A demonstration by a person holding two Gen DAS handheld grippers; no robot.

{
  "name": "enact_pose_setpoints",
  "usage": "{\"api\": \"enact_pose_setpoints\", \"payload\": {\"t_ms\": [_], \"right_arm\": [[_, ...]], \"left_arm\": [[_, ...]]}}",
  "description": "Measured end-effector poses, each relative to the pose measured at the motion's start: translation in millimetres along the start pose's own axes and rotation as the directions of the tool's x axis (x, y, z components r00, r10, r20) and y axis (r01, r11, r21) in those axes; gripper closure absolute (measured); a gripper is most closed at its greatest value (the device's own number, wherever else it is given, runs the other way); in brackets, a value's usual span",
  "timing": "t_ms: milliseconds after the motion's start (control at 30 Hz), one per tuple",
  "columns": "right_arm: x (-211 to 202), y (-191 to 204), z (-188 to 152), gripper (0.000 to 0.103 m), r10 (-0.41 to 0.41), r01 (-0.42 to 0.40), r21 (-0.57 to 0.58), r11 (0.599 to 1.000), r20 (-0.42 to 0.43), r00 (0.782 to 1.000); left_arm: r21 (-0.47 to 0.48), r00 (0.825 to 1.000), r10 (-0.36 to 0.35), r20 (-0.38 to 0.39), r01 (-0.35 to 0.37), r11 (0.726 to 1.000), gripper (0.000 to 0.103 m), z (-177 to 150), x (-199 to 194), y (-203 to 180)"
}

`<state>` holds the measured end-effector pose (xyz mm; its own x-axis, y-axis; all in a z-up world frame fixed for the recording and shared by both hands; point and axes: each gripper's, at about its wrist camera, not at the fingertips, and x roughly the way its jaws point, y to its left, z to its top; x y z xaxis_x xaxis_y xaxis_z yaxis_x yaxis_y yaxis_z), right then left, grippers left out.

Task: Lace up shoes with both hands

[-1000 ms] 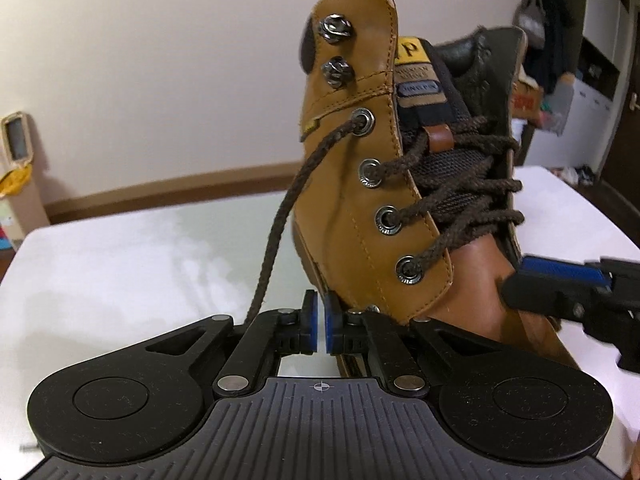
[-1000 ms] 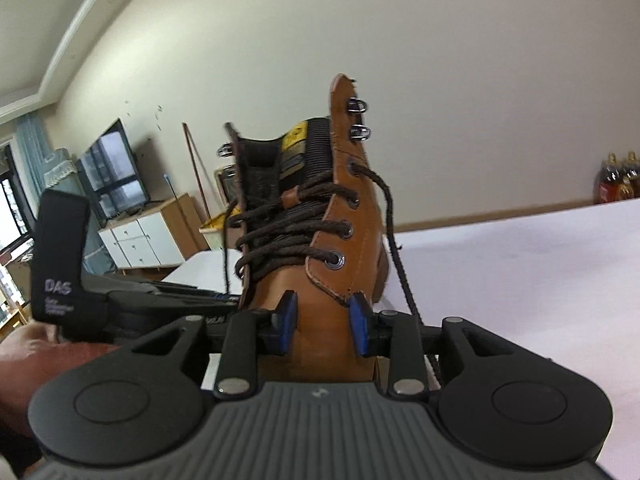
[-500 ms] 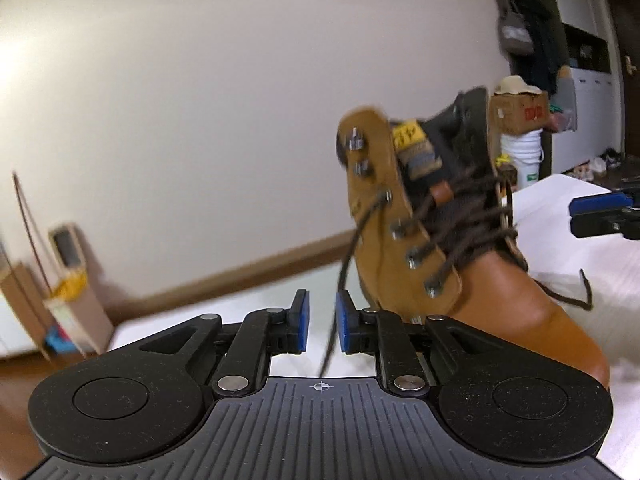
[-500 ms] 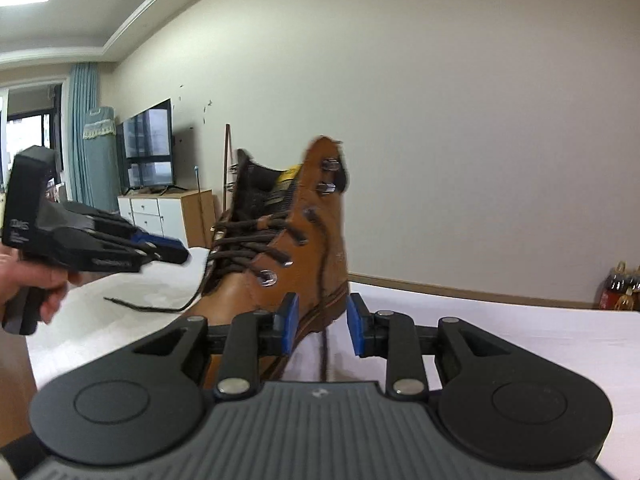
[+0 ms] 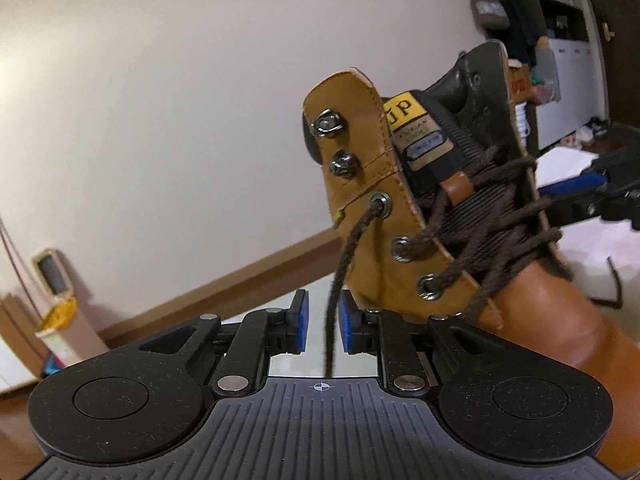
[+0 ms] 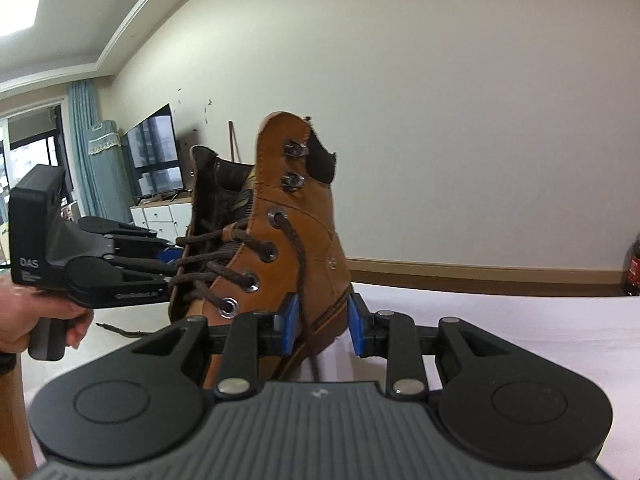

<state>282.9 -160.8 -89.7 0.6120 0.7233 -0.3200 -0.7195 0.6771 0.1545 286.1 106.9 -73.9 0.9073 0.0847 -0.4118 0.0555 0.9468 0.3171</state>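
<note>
Standing on the white table (image 5: 576,164), the boot (image 5: 400,248) leans; its loose lace (image 5: 340,276) hangs untouched between the left gripper (image 5: 322,322), whose jaws have just been opening. From the right gripper (image 6: 322,330), jaws apart, the other lace end (image 6: 300,264) hangs between its pads.

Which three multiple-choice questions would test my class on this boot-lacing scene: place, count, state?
1. Where does the loose lace hang? A over the toe; B between the pads of the left gripper; C through a hook.
2. How many hooks on the boot stand unlaced in the left wrist view? A two; B one; C none.
3. The left gripper is: A shut on the lace; B shut on the tongue; C open.
Key: B, the lace drops between the blue pads; A, both top hooks are bare; C, its jaws have just been opening, and neither pad touches the lace.
</note>
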Motion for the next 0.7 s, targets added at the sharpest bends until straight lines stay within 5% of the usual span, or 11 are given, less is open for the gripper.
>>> {"api": "enact_pose_setpoints", "payload": {"t_ms": [333,400,433,700], "right_arm": [[12,6,4,0.074,-0.032,0.032,-0.001,0.999,0.003,0.999],[17,0,6,0.086,-0.040,0.042,0.050,0.998,-0.028,0.999],[15,-2,7,0.099,-0.042,0.044,0.065,0.997,-0.033,0.999],[-48,-3,11,0.100,-0.141,0.142,0.079,0.987,-0.013,0.990]], "left_arm": [[-0.039,0.998,-0.042,0.041,0.043,0.998,0.084,-6,-7,19],[-0.091,0.992,-0.124,0.033,0.127,0.988,0.086,-3,-4,27],[-0.107,0.989,-0.147,0.031,0.149,0.983,0.096,-3,-5,30],[-0.145,0.991,-0.128,0.026,0.131,0.981,0.100,-18,-52,44]]}}
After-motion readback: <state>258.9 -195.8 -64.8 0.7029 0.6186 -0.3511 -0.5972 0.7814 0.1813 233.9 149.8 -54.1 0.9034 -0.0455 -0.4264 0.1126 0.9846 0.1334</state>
